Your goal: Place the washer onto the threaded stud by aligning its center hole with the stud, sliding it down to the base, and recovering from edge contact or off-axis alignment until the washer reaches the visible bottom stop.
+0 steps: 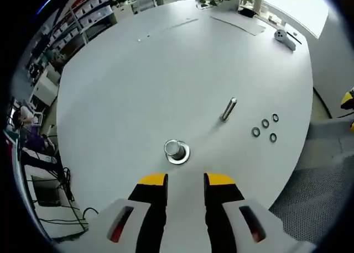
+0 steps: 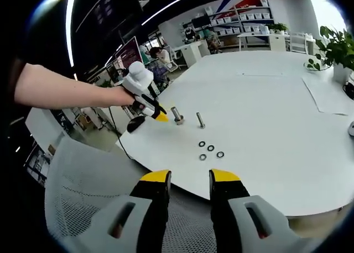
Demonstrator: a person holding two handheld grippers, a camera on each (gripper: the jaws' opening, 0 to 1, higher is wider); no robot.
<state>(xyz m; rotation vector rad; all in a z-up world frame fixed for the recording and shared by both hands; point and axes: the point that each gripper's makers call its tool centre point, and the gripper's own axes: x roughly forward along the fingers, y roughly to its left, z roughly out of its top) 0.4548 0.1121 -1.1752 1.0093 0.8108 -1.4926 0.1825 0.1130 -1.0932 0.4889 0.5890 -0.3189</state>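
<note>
Both grippers are held apart and grasp nothing above a white table (image 1: 138, 87).

The left gripper (image 1: 185, 181) is poised just short of a stud on a round base (image 1: 177, 151), a washer seen around its foot. A second stud (image 1: 229, 109) stands nearby, with four loose washers (image 1: 265, 126) beside it. The right gripper (image 2: 189, 178) is held well back over a mesh chair (image 2: 88, 186).

Left gripper view looks down close at the table (image 1: 166, 70); right gripper view from afar.
</note>
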